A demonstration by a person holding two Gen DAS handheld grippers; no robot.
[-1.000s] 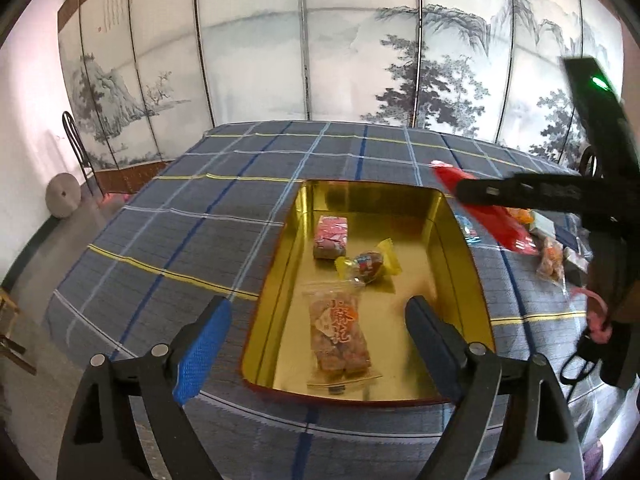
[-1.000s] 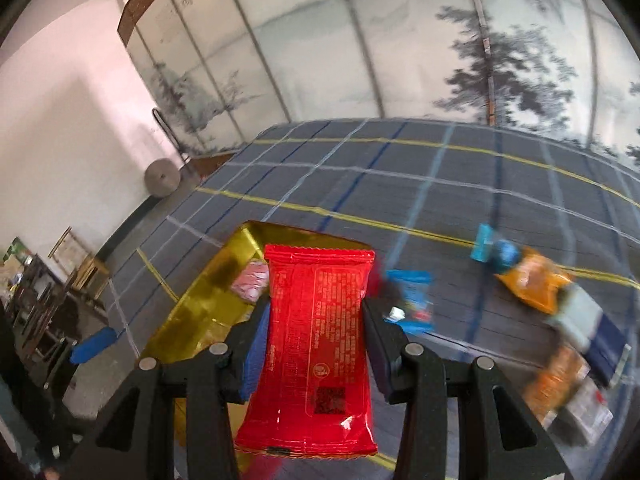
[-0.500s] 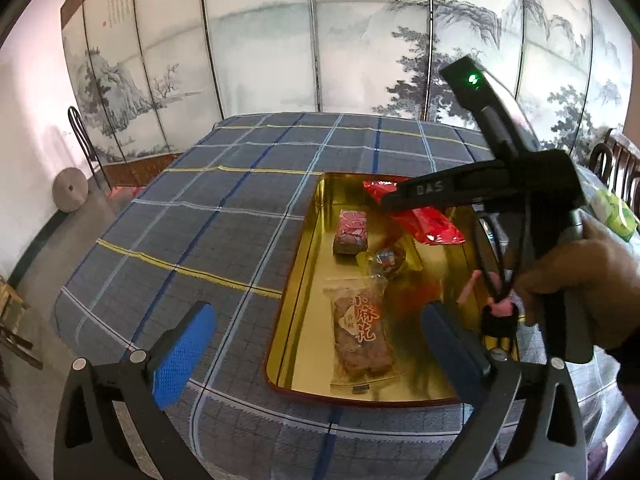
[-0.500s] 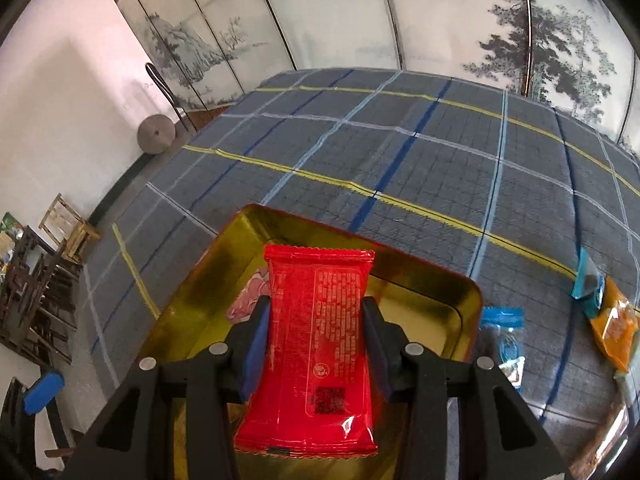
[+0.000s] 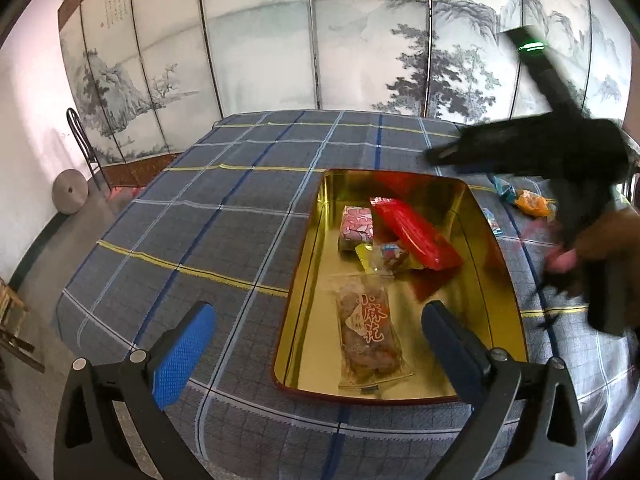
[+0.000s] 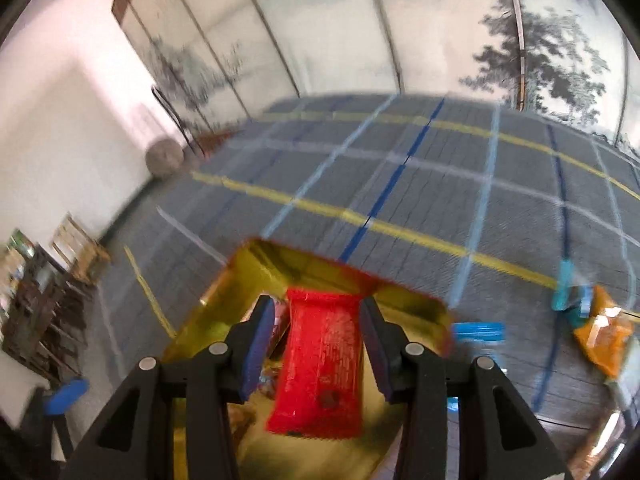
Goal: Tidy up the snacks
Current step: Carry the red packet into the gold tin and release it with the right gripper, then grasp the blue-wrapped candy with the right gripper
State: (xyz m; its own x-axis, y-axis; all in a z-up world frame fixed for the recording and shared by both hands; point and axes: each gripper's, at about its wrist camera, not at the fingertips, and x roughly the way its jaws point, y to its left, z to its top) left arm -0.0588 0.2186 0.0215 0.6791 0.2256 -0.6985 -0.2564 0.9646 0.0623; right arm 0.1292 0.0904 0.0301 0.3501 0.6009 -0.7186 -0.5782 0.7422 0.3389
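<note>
A gold tray (image 5: 308, 280) sits on the checked tablecloth. It holds a pink packet (image 5: 357, 226), a wrapped candy (image 5: 394, 254), a clear bag of brown snacks (image 5: 366, 332) and a red packet (image 5: 412, 234). The red packet lies slanted across the candy. My left gripper (image 5: 316, 332) stands wide open over the tray's near end with nothing between its pads. My right gripper (image 5: 436, 156) is blurred above the tray's far right corner, apart from the red packet. In the right wrist view the red packet (image 6: 320, 364) lies below the right gripper (image 6: 316, 308), with gaps beside both pads.
Loose snacks lie on the cloth right of the tray: an orange pack (image 5: 532, 202) (image 6: 604, 336) and blue wrappers (image 5: 504, 190) (image 6: 478, 330). A person's hand (image 5: 608, 236) holds the right gripper. A painted folding screen stands behind the table, and a chair at the left.
The right gripper carried the red packet leftwards over the tray. The packet now lies in the tray, free of the pads. The left jaws widened.
</note>
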